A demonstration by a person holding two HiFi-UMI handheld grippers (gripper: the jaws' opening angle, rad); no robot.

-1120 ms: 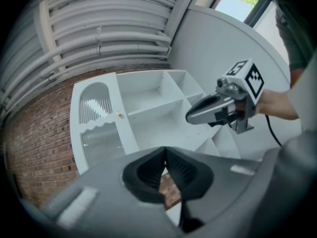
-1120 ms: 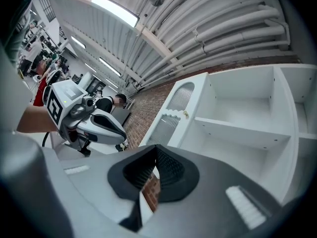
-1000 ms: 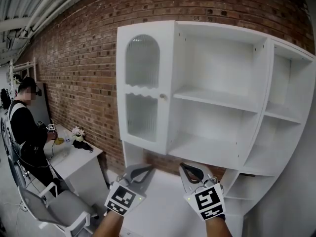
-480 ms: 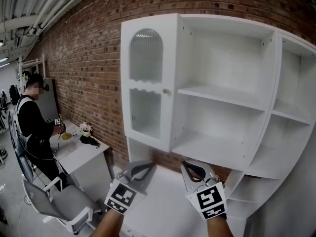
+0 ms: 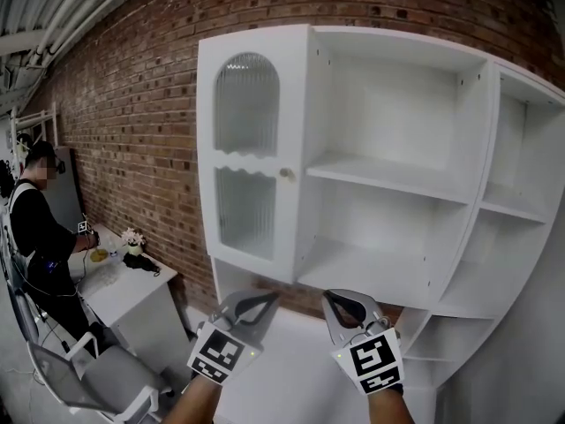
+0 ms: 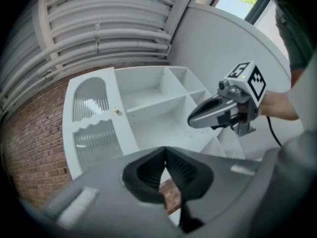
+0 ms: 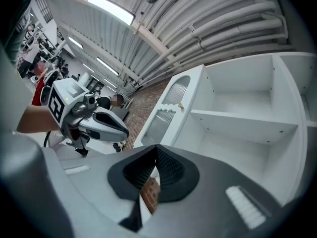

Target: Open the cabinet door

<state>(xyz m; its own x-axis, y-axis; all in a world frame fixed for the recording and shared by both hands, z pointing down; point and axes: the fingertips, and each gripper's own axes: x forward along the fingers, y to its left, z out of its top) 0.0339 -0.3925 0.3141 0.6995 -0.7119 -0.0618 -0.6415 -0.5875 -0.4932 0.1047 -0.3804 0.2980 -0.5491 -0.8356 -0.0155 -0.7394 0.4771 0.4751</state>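
Observation:
A white wall cabinet (image 5: 397, 175) hangs on the brick wall. Its door (image 5: 252, 157), with ribbed glass panes and a small round knob (image 5: 285, 173), covers the left compartment and lies flat against the front. The other compartments are bare shelves. My left gripper (image 5: 265, 299) and right gripper (image 5: 334, 297) are both shut on nothing, side by side below the cabinet and well short of the knob. In the left gripper view the door (image 6: 94, 128) and knob (image 6: 117, 111) show beyond my left gripper (image 6: 165, 150). The right gripper view shows the door (image 7: 166, 110) past my right gripper (image 7: 156, 147).
A white lower unit (image 5: 291, 360) sits under the cabinet, just beyond my grippers. At the left a person (image 5: 35, 228) stands by a white desk (image 5: 132, 285) with small items, and a grey chair (image 5: 84, 374) is in front of it.
The view has swung slightly, so the cabinet sits a little further left in frame. Both grippers stay shut in the same low place. The door has not moved.

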